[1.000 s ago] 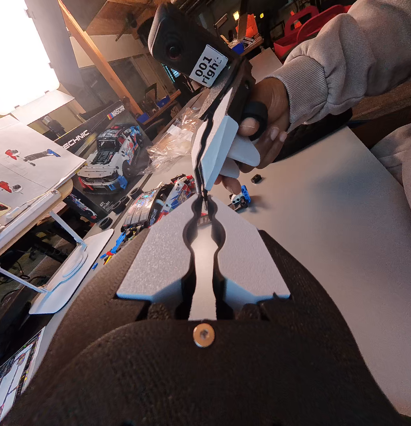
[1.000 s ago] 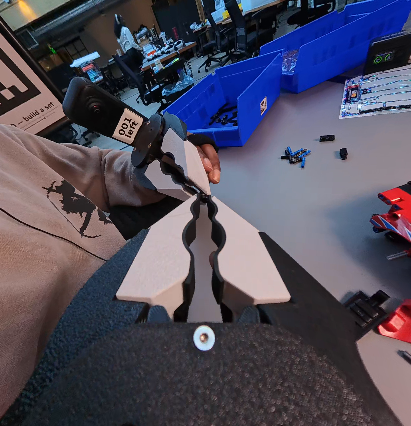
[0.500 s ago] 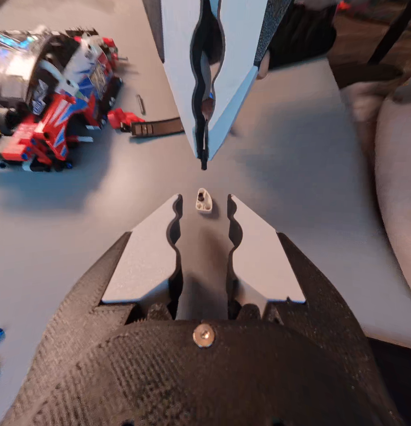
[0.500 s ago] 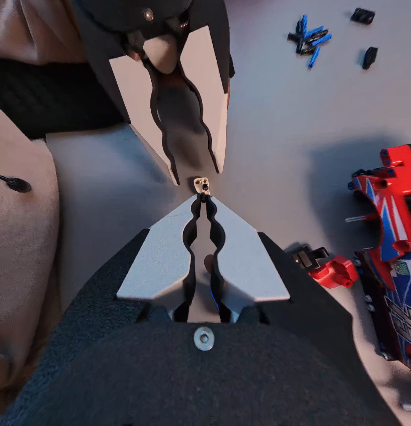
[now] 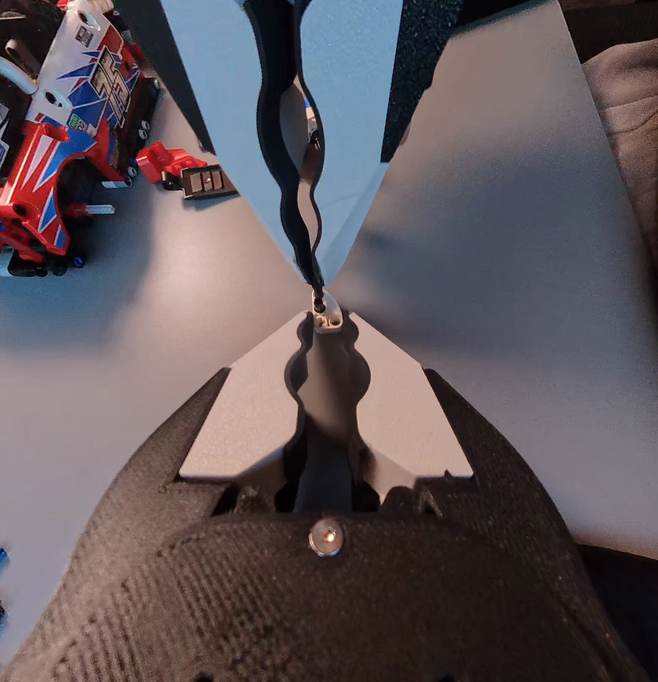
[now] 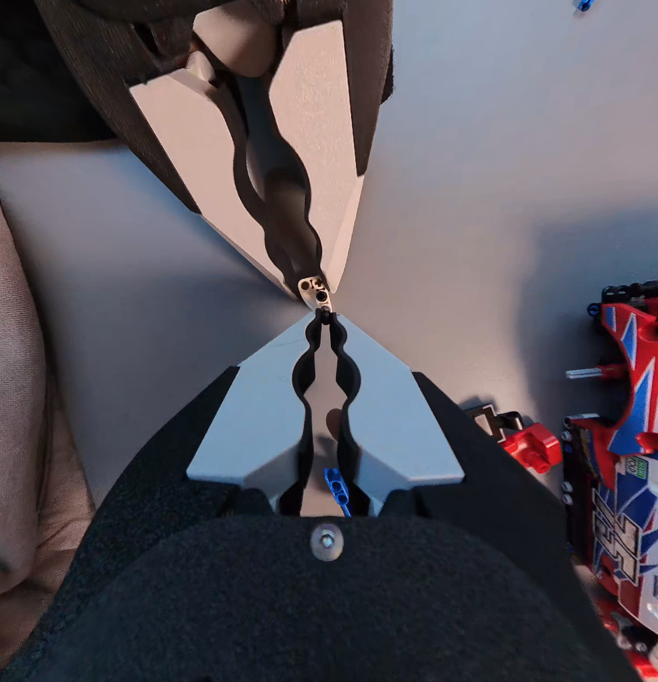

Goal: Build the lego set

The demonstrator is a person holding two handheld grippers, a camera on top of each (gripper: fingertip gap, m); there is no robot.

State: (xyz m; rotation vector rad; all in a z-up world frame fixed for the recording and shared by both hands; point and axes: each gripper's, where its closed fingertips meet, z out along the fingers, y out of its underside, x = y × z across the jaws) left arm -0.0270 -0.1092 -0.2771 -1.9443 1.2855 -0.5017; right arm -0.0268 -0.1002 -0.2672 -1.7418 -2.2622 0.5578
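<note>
Grey piece (image 5: 326,320): clamped between left gripper (image 5: 326,318) fingers.
Black pin (image 6: 325,316): pinched by right gripper (image 6: 325,316) fingers, touching piece.

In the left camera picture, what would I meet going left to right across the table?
Red, white and blue lego car → loose red piece → black ridged piece → small white connector held by the left tongs.

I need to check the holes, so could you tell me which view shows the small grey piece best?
The right wrist view: the small grey piece faces the camera, holes clear, pinched in the left claw. The left wrist view shows it smaller, partly hidden.
</note>
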